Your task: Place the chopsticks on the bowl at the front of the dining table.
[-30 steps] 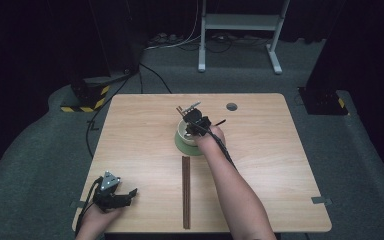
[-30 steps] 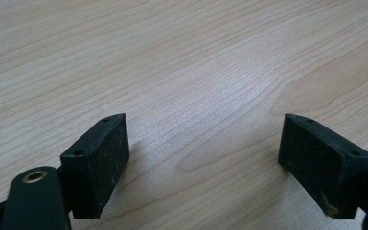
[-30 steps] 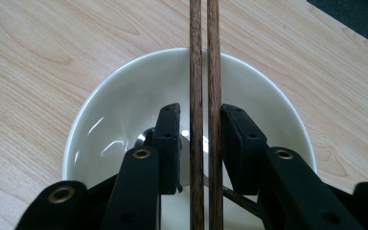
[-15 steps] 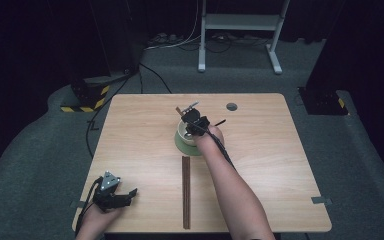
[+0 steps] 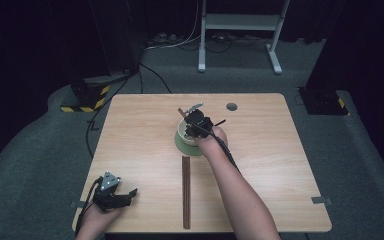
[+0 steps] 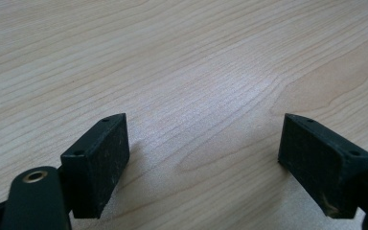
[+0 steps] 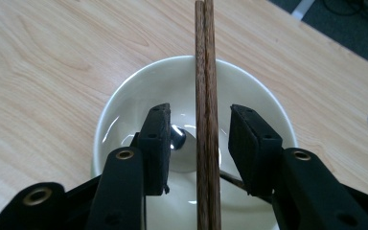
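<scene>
- High view, nearest the person: the left gripper (image 5: 114, 196) rests at the near left corner of the table (image 5: 290, 165), held in the left hand (image 5: 99, 220), with its grey three-cornered plate on top.
- Left gripper view: its two black jaws stand wide apart over bare wood grain, with nothing between them.
- Farther up the board, a pair of dark wooden chopsticks (image 5: 186, 192) lies flat on the table, running from the near edge toward the middle, its far end just short of the green saucer (image 5: 184, 146).
- On that saucer stands a white bowl (image 5: 181, 131), around the middle of the table.
- The right forearm reaches diagonally across the table, and the right gripper (image 5: 196, 122) sits over the bowl.
- Right gripper view: the gripper (image 7: 199, 139) looks down into the white bowl (image 7: 124, 100); a second pair of chopsticks (image 7: 204, 72) runs straight up between the jaws, laid across the bowl and over its far rim.
- Its jaws have just been opening: they are partly spread, with a gap on each side of the sticks, so the pads do not press on them.
- A small shiny metal piece (image 7: 177, 136) shows just beside the left jaw, inside the bowl; what it is cannot be told.
- Beyond the bowl, a round dark hole (image 5: 231, 106) sits near the table's far edge.
</scene>
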A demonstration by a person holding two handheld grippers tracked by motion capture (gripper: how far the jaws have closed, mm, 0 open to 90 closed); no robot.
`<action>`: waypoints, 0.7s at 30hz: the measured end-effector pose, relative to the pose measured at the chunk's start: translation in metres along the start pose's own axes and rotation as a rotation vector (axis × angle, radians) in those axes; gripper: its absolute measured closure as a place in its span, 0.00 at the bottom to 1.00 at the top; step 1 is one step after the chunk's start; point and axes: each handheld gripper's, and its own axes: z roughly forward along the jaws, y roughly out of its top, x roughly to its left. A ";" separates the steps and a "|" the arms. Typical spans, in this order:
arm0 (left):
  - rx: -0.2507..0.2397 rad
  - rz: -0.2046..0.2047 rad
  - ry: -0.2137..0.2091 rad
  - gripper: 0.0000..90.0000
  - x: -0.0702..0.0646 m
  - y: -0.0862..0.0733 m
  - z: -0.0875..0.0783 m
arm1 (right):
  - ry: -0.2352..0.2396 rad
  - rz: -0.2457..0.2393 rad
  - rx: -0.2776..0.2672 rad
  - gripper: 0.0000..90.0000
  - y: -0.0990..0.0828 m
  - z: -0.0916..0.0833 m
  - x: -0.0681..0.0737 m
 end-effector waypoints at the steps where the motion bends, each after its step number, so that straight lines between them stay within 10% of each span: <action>1: 0.000 0.004 0.002 0.21 0.000 0.000 0.000 | 0.002 0.009 -0.006 0.66 -0.002 -0.005 0.000; 11: -0.007 0.039 0.003 0.33 -0.006 0.000 -0.003 | 0.052 0.016 -0.120 0.64 -0.041 -0.060 -0.016; 15: 0.034 0.041 0.004 0.43 -0.014 0.015 0.001 | 0.035 0.019 -0.158 0.64 -0.067 -0.073 -0.030; 21: -0.029 -0.014 -0.015 0.50 -0.020 0.041 0.012 | 0.010 0.071 -0.238 0.65 -0.101 -0.080 -0.042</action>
